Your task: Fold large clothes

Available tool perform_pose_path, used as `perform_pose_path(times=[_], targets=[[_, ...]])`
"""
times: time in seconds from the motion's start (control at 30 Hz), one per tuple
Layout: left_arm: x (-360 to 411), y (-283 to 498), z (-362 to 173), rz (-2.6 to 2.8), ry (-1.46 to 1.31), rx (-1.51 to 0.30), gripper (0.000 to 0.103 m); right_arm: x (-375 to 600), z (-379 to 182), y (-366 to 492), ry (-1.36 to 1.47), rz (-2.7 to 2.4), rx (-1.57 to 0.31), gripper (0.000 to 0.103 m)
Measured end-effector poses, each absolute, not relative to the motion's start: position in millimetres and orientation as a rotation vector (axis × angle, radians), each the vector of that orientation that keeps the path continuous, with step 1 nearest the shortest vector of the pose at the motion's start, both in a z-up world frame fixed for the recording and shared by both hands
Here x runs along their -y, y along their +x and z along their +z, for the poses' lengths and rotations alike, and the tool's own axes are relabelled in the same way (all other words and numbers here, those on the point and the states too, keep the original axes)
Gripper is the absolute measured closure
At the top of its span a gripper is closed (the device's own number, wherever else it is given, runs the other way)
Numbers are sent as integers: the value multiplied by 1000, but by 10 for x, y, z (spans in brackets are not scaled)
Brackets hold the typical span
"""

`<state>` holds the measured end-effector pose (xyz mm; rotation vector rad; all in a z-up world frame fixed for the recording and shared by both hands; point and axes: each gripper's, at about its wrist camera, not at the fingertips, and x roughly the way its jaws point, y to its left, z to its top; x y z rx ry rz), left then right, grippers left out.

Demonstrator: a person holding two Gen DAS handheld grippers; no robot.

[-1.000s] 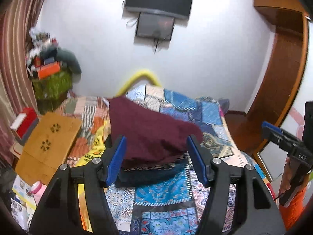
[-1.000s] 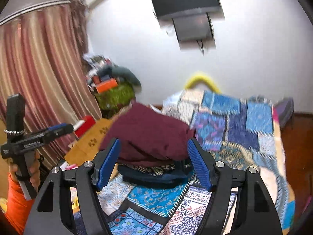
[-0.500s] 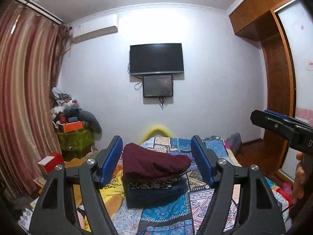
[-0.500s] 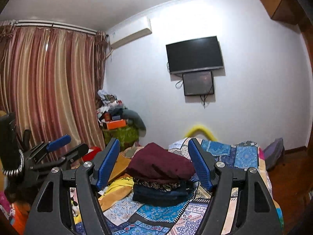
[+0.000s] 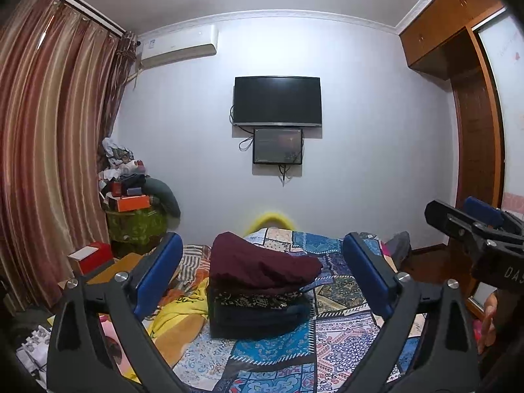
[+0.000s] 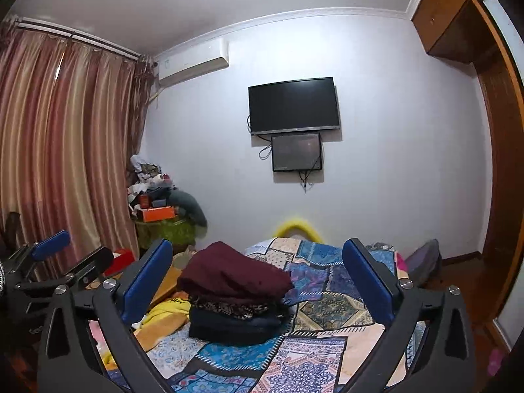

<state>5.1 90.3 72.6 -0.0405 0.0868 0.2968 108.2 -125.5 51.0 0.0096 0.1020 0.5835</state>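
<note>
Both grippers raised level, well apart from bed (image 5: 344,324). Left gripper (image 5: 262,275) wide, empty; right gripper (image 6: 258,278) wide, empty. Folded stack (image 5: 258,294), maroon garment (image 6: 235,278) topmost, resting mid-bed; probably finished, hence hands-off.

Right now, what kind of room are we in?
Most likely a bedroom in someone's home. There is a bed with a patchwork cover, a stack of folded clothes on it, a TV on the wall and long curtains at the side.
</note>
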Motion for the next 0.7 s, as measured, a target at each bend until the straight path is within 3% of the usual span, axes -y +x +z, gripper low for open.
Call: perform_pose_path(times=[0.7], targets=[[-930,87,647,307,-73,-105,2,1288,378,1017,-28,609,-142,0]])
